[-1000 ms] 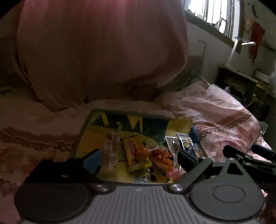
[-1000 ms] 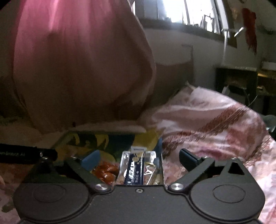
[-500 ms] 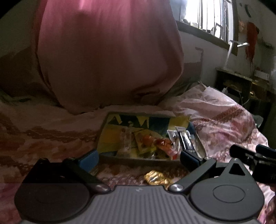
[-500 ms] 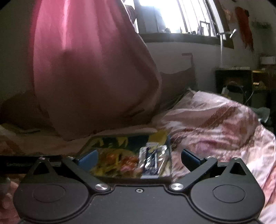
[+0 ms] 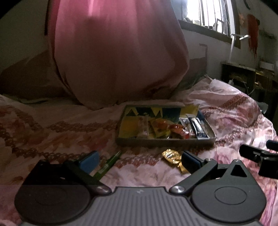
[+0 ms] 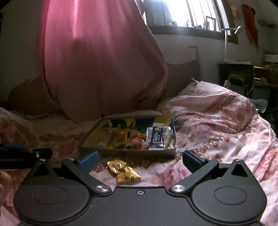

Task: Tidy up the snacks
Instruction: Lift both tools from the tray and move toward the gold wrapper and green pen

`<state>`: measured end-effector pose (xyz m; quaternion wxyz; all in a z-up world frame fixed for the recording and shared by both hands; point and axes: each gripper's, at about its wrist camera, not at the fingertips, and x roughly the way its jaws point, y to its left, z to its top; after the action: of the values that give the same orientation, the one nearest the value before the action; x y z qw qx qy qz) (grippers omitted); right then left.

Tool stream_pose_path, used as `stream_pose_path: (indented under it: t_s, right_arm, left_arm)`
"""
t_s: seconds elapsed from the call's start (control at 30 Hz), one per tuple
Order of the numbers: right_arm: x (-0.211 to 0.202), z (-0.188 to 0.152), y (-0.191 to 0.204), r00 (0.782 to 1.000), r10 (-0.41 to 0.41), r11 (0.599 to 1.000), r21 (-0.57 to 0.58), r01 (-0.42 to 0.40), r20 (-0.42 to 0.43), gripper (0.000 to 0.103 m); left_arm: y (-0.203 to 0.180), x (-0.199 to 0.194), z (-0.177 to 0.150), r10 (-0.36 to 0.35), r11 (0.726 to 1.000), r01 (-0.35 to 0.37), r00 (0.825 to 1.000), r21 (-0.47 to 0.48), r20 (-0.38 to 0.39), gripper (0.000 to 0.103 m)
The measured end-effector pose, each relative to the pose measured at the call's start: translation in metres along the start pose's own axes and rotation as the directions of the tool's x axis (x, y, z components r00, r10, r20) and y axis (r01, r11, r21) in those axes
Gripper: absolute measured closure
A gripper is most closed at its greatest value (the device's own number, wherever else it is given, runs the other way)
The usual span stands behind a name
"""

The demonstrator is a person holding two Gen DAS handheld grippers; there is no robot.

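Bedroom, dim; barred window [image 6: 199,13] bright at the upper right, big pink hanging cloth [image 5: 118,57] behind. Surface is a bed with a pink floral bedspread [image 5: 234,111].

Left gripper [image 5: 139,160]: jaws spread wide, nothing between them. Ahead of it and slightly right sits a shallow rectangular cardboard tray with a yellow-and-blue printed lining [image 5: 165,141], holding mixed snack packets: orange-red wrappers mid-tray, a dark blue sachet [image 5: 199,129] at its right end. A crumpled gold foil snack packet [image 5: 172,157] lies on the bedspread, just short of the tray, beside the right fingertip. A thin green stick-like item [image 5: 108,164] lies near the left fingertip.

Right gripper [image 6: 139,160]: jaws also wide apart, empty. Gold packet [image 6: 123,171] lies between its fingers, tray [image 6: 128,152] just beyond.
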<state>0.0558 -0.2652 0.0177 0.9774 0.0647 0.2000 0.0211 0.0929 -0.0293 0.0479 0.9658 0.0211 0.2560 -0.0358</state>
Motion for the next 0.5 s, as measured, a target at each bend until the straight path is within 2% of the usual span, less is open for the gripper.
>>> stream_pose_path:
  t_s: [0.5]
  right_arm:
    - [-0.021, -0.017, 0.007, 0.996, -0.025, 1.0, 0.016, 0.027, -0.084, 0.001]
  left_arm:
    - [0.011, -0.019, -0.037, 0.05, 0.998, -0.048, 0.998, 0.047, -0.046, 0.0]
